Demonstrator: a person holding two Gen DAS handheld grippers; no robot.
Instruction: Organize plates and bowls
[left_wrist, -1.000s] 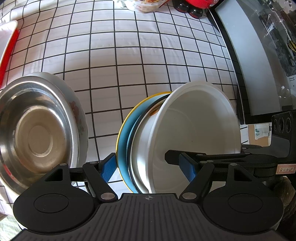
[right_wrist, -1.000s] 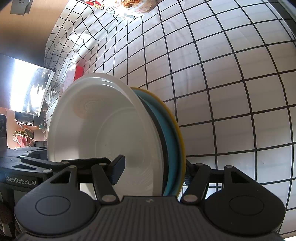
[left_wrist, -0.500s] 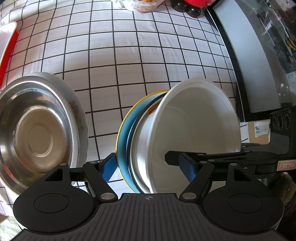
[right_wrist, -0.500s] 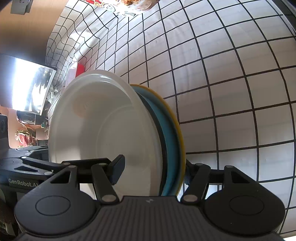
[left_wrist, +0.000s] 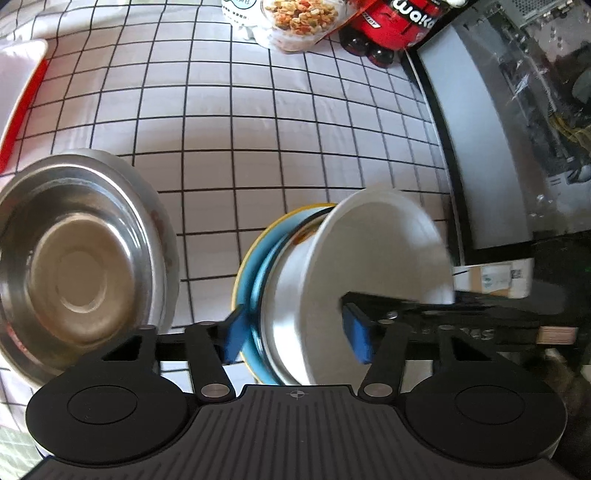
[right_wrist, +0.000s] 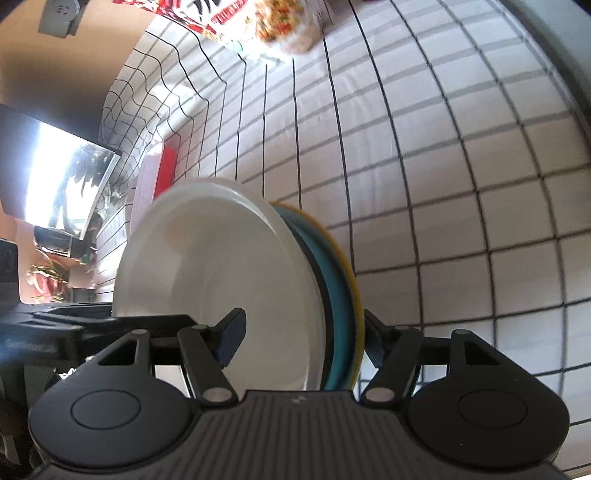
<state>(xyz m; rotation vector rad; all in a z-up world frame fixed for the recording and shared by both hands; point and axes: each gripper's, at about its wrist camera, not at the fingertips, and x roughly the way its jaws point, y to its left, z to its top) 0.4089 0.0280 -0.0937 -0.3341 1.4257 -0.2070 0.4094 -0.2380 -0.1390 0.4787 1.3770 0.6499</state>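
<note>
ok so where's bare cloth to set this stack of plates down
The widest bare patch of checked cloth lies beyond the stack of plates, short of the snack bags at the far edge. A narrower strip runs between the stack and the steel bowl. It is crowded at the bowl, the red tray and the dark monitor edge.

Both grippers angle downward: left gripper (left_wrist: 295, 332) fingers just closing inward, right gripper (right_wrist: 301, 341) fingers parted.
</note>
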